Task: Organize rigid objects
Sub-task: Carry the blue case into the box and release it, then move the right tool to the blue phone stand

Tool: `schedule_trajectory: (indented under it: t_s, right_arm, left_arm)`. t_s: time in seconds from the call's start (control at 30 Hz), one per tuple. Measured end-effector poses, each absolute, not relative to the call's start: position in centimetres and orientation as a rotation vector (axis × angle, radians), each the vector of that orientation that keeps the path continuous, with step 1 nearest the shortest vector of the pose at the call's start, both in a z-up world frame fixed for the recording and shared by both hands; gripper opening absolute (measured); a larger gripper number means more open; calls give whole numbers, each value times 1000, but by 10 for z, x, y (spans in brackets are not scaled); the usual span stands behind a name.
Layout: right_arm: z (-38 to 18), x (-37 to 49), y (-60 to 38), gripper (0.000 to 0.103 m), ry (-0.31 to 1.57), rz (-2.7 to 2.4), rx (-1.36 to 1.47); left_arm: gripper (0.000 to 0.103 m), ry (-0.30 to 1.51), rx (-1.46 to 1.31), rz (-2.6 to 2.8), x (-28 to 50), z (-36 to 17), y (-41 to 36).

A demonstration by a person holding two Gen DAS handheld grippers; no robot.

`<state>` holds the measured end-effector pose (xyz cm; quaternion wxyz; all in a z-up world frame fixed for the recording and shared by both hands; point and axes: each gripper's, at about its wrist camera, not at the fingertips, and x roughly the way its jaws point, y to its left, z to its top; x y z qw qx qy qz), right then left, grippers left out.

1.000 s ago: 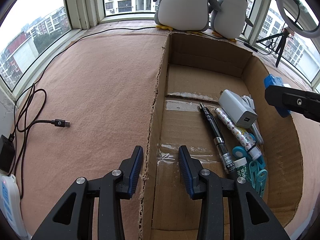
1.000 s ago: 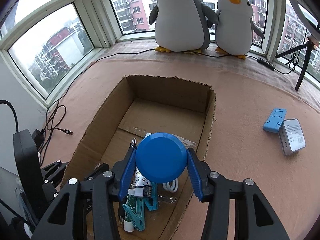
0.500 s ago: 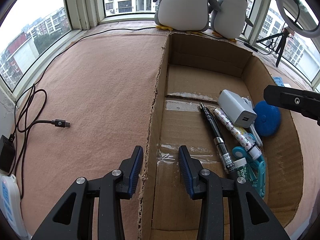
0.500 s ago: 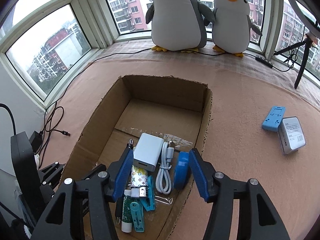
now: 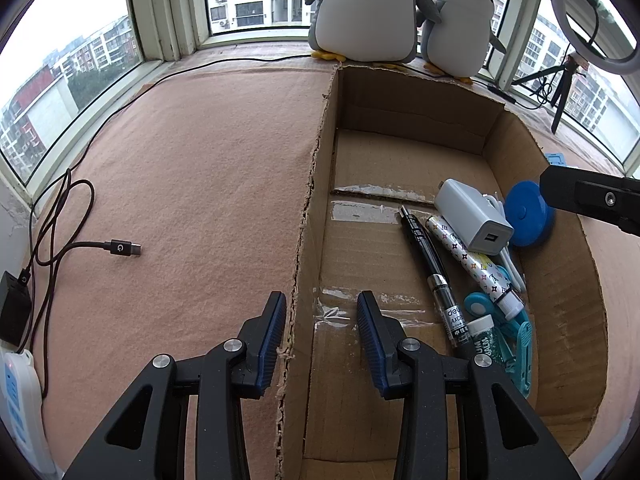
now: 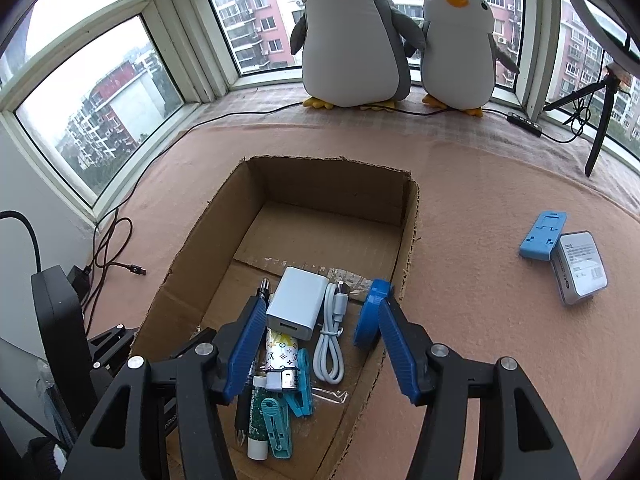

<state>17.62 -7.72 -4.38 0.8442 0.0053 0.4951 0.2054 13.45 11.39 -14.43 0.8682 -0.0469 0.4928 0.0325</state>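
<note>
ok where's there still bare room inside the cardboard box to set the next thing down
The far half of the cardboard box floor is bare, from the back wall down to the white charger. The floor along the left wall, beside the black pen, is bare too. The near right side is crowded: charger, white cable, blue disc, clips.

**Hidden and cut off**

The tall grey-and-white plush penguin (image 5: 362, 4) loses its head to the top edge in the left wrist view. The white power strip (image 5: 18, 412) runs off the left edge. The black pen (image 6: 245, 408) lies mostly behind a hand-held gripper finger in the right wrist view. Print on the grey rectangular box (image 6: 580, 272) is too small to read
</note>
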Motion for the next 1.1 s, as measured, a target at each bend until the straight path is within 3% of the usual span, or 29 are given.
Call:
schedule_trajectory:
  t_s: [0.67, 1.1]
  right_arm:
    - [-31, 187, -182, 55, 995, 315, 151]
    - [-41, 240, -264, 56, 1023, 233, 284]
  left_arm:
    - [40, 1021, -82, 81, 132, -144, 110]
    - [40, 1019, -62, 91, 133, -144, 106]
